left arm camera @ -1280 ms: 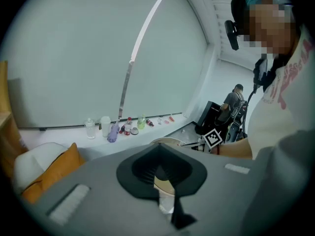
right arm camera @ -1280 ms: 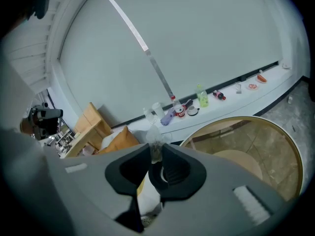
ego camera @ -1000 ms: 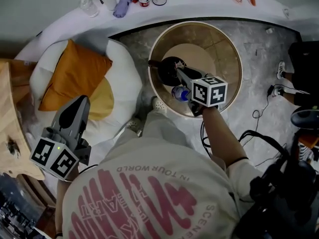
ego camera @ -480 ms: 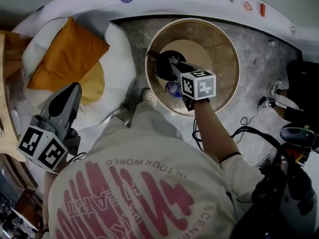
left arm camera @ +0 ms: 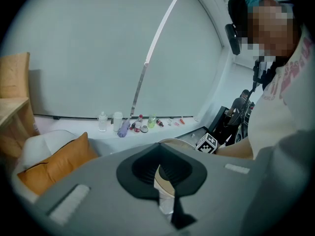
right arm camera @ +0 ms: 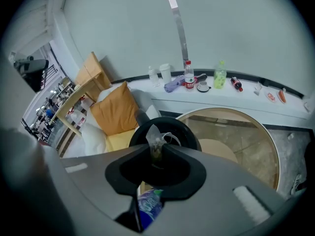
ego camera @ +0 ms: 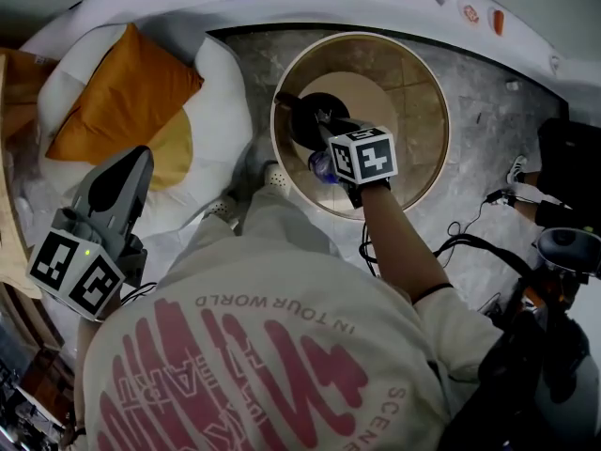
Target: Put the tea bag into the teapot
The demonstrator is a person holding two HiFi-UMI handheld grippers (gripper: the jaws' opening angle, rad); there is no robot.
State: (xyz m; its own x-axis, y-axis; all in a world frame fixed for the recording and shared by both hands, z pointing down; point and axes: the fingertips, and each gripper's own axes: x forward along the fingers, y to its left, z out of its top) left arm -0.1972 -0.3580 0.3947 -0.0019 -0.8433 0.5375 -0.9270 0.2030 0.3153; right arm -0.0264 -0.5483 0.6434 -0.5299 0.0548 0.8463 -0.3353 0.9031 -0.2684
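Above the teapot [right arm camera: 170, 131], the right gripper [right arm camera: 156, 147] pinched the tea bag [right arm camera: 153, 139]; the left gripper [left arm camera: 158, 147], jaws pressed together and empty, hung near the orange cushion [ego camera: 127, 97].

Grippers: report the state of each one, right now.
Left gripper: closed, jaws together, nothing between them.
Right gripper: closed on a small pale paper tea bag, at the round black teapot.
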